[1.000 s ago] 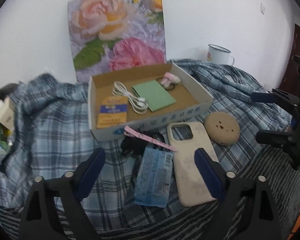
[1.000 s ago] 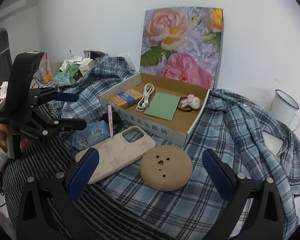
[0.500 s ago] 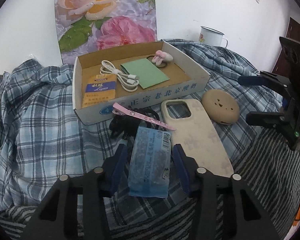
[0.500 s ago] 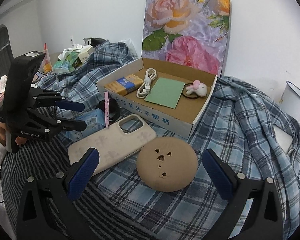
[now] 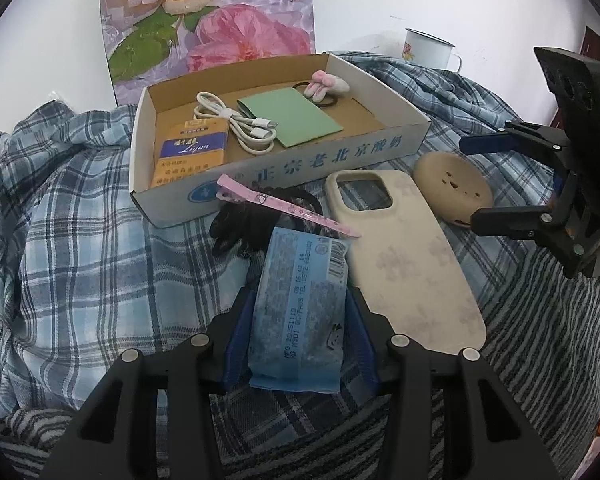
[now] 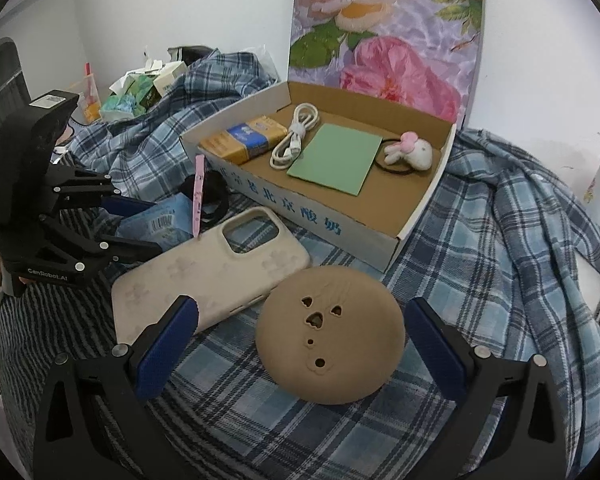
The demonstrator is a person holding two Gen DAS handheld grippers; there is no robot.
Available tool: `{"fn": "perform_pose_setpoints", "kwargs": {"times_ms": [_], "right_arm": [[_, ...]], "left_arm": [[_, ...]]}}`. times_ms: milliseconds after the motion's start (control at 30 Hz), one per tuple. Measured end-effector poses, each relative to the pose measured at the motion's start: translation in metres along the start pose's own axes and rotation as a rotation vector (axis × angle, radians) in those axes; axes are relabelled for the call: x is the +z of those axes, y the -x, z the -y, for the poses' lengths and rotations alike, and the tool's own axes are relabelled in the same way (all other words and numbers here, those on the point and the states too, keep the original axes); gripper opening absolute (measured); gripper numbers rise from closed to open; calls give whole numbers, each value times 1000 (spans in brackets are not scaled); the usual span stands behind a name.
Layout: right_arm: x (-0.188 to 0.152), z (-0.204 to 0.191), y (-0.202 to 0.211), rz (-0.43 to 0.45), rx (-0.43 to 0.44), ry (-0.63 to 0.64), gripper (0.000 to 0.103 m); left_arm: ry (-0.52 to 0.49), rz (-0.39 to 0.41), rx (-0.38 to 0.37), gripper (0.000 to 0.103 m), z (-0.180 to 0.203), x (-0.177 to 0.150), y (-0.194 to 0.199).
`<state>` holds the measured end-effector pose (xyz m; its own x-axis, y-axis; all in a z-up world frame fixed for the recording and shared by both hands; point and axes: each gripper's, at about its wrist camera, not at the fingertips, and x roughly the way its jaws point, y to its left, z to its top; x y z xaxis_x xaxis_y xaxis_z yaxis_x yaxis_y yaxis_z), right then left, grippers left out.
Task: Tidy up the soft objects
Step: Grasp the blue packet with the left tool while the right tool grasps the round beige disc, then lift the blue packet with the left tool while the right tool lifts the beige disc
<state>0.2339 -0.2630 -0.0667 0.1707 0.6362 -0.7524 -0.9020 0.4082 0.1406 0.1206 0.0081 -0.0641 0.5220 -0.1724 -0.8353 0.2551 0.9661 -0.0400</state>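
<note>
A blue plastic packet (image 5: 304, 264) lies on the plaid cloth, and my left gripper (image 5: 300, 320) is shut on it, both blue pads pressing its long sides. In the right wrist view the left gripper (image 6: 152, 224) is at far left with the packet (image 6: 160, 224) between its fingers. A tan round soft pad (image 6: 332, 336) with small holes lies in front of the cardboard box (image 6: 300, 216). My right gripper (image 6: 302, 312) stands open astride the pad, its pads apart from it on both sides. The right gripper (image 5: 470, 180) shows at the right edge of the left view.
A beige phone case (image 5: 404, 256), a pink hair clip (image 5: 284, 204) and a black hair tie (image 5: 236, 220) lie before the box (image 5: 300, 160). Inside are a white cable (image 5: 236, 124), a green card (image 5: 292, 116), a bunny hair tie (image 5: 324, 84) and a yellow pack (image 5: 188, 152). An enamel mug (image 5: 428, 48) stands behind.
The left gripper's jaws came together onto the blue packet and sank toward it. The right gripper moved in lower and closer to the tan pad, still wide.
</note>
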Motion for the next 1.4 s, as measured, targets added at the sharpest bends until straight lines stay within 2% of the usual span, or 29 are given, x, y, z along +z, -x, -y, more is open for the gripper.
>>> {"fn": "perform_pose_setpoints", "kwargs": {"times_ms": [300,433,533,567,633,933,1400], "right_arm": [[-1,9,-18,-74,4,-15,103],[-1,8,-28,-122,-26,-4,103],[-2,6,-29,-124,-53,16,99],[-2,5,-29,-122,-67,22,92],[-2,5,-27,-107,-76,25,83],[-2,3,-19,-71,-102,38,79],[2,-15,20,83,-151,64,78]], "left_arm": [[4,-3,4,43,0,0,-1],[1,3,1,39,0,0,0],[-3,16,9,36,1,-1,2],[-6,23,19,36,2,-1,4],[-14,47,27,36,3,-2,8],[-8,135,67,36,4,-4,28],[-19,215,98,36,10,-4,52]]}}
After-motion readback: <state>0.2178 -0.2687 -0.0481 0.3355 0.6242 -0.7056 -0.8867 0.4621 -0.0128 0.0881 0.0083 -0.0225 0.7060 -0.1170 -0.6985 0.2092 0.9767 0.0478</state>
